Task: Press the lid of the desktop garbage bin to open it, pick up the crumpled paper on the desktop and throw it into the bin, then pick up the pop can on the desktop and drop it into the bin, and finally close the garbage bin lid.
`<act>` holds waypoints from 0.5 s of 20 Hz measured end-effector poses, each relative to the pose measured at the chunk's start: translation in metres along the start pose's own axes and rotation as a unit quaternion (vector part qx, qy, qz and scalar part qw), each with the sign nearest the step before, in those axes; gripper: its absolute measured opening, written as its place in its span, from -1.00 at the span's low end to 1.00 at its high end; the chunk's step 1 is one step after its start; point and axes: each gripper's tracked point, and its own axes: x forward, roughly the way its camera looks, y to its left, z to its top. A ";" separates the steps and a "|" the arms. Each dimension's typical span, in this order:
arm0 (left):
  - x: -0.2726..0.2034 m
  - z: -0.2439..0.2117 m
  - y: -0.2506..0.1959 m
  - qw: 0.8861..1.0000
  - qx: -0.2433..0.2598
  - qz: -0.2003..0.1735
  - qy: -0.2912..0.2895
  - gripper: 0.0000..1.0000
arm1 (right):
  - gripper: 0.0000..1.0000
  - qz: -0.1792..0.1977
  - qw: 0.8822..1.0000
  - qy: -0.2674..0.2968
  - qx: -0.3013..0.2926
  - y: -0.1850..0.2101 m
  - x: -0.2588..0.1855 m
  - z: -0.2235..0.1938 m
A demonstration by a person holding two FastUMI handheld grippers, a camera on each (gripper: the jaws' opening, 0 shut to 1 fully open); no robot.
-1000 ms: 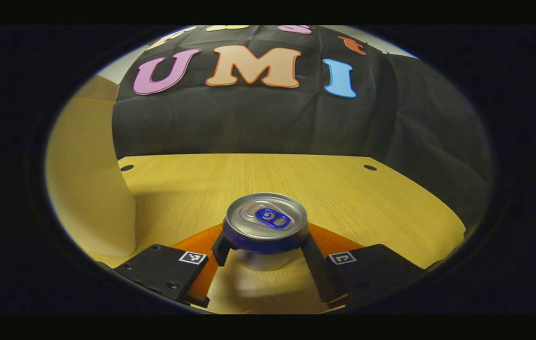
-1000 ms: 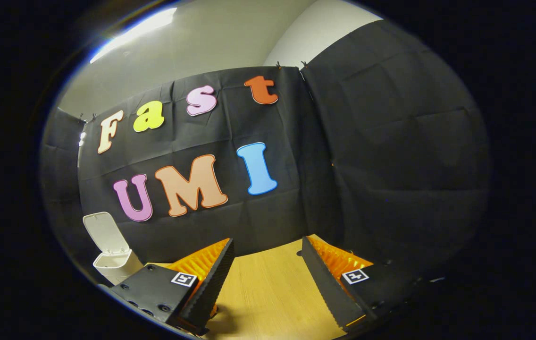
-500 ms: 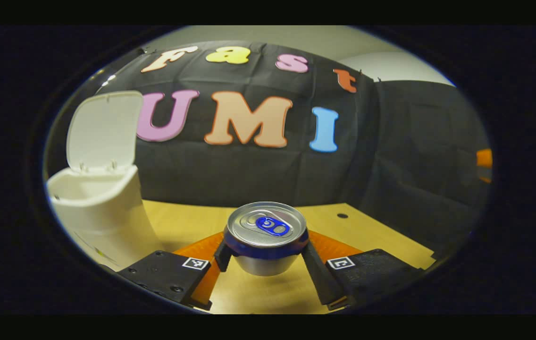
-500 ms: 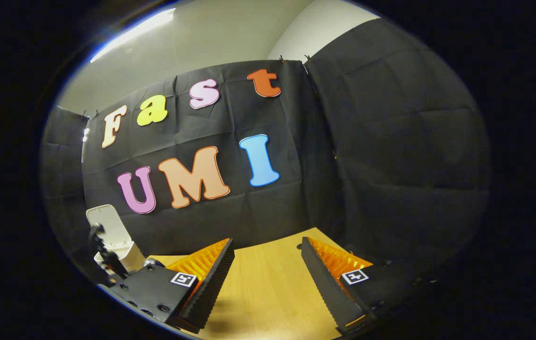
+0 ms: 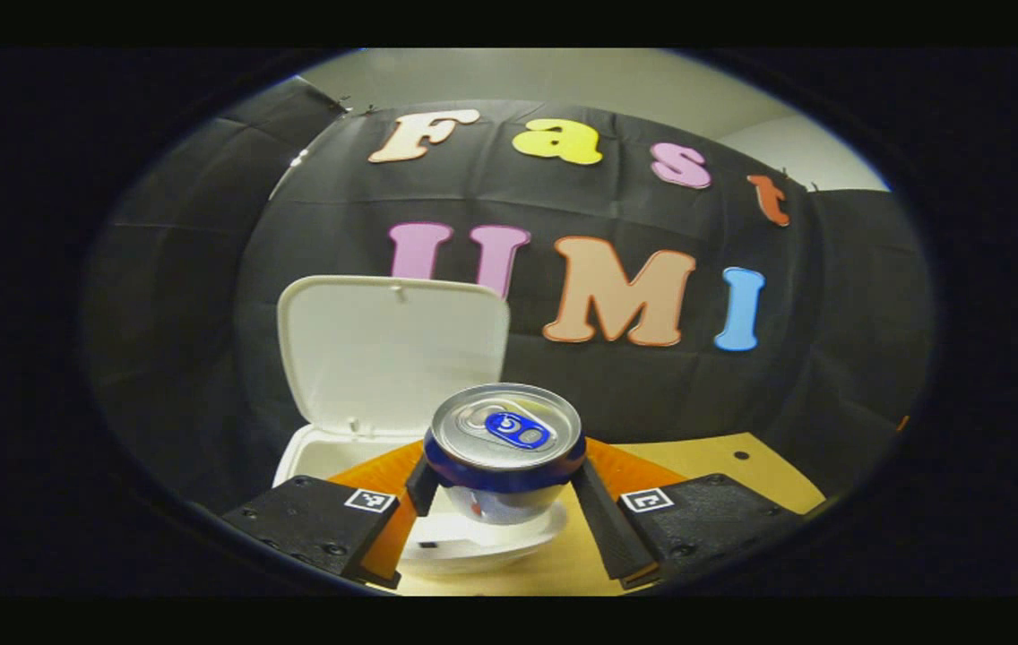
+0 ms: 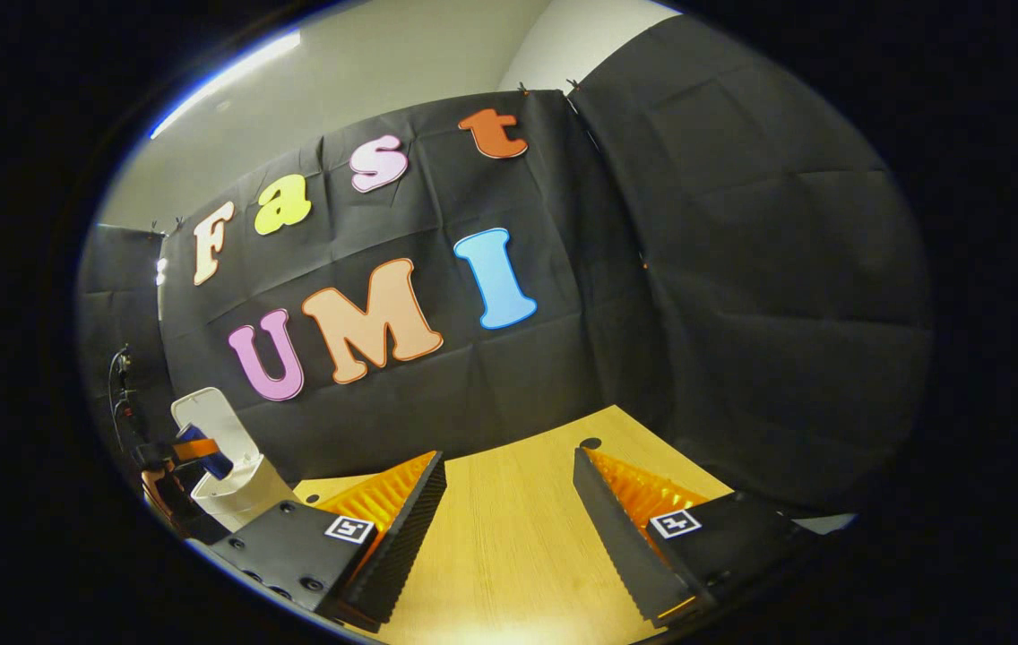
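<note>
Both jaws clamp the pop can (image 5: 505, 452) above the open bin (image 5: 366, 376).

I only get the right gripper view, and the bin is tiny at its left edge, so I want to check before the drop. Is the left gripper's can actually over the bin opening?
Observer: In the left gripper view the pop can sits upright between the fingers, in front of and above the bin's open rim.
Operator: Is the lid out of the way?
Observer: Yes, the lid stands raised behind the can, its inside facing the camera.
Operator: Is the grip firm?
Observer: Both fingers of the left gripper press on the can's sides, just below its top.
</note>
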 end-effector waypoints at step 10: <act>0.016 -0.017 0.031 0.999 0.010 0.036 0.009 0.86 | 0.90 -0.040 0.999 -0.012 0.000 -0.023 -0.004 0.010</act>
